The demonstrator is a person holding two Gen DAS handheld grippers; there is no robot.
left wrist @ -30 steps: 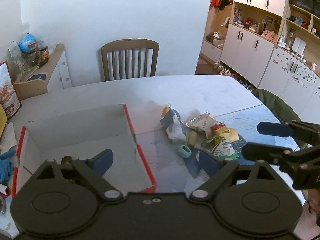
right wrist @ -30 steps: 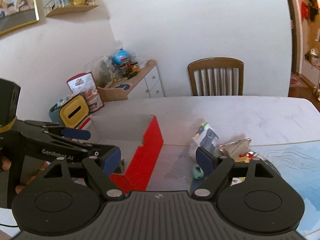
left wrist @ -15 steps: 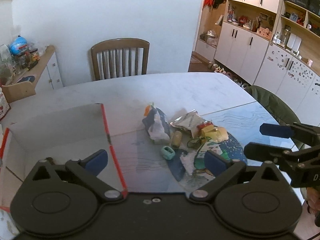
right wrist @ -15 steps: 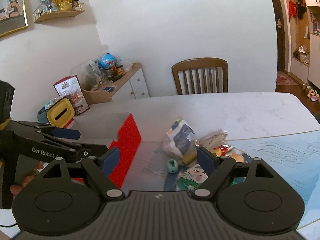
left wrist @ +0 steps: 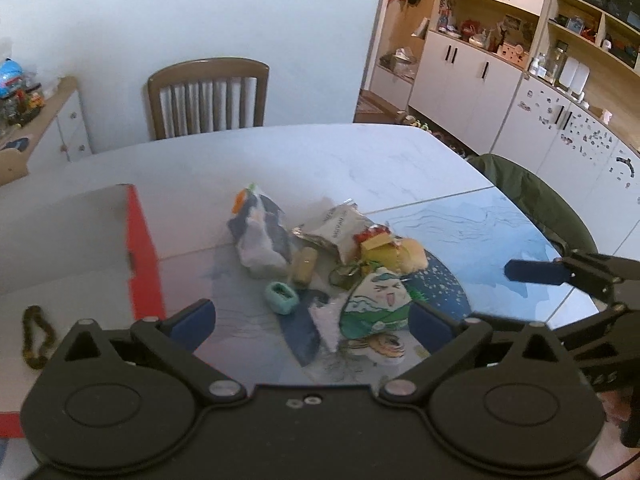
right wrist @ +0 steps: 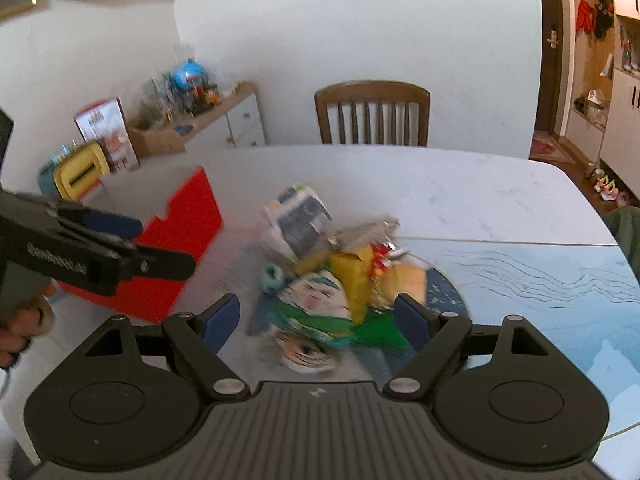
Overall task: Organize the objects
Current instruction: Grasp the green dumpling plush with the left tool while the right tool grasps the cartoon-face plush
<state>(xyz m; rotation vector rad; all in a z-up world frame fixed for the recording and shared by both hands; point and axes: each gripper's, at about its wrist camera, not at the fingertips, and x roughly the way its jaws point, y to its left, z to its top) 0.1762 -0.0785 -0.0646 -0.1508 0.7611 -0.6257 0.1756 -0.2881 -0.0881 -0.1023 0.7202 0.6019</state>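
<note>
Both tools gape, nothing clamped: left tool point(left wrist: 312, 320) and right tool point(right wrist: 318, 318) hang above the bench point(left wrist: 320, 160) with the clutter pile straight ahead.

Pile sits mid-bench, just right of the red-edged box point(left wrist: 140, 240). Contents I can make out:
- green cartoon pouch point(left wrist: 376, 308), nearest item, lies between my left tool's fingers in view but lower down, no contact
- small teal thing point(left wrist: 281, 298), just left of the pouch
- tan cylinder point(left wrist: 303, 266) behind that
- grey-white crinkled bag point(left wrist: 260, 236) at the back left
- silver foil packet point(left wrist: 340, 228), touching the yellow packs point(left wrist: 384, 252)

Box holds a dark bead bracelet point(left wrist: 36, 336) on its floor.

Handling guess: pouches and foil are light, soft and slippery, so they'll crumple and slide. Best pinch is across a sealed edge or flat seam, not the puffy middle. Teal item and cylinder look stiff, so grip across the body.

Right wrist view is motion-blurred; same pouch point(right wrist: 316, 300) sits between that tool's fingers too. Both are aimed at one item, so a clash is a risk.
</note>
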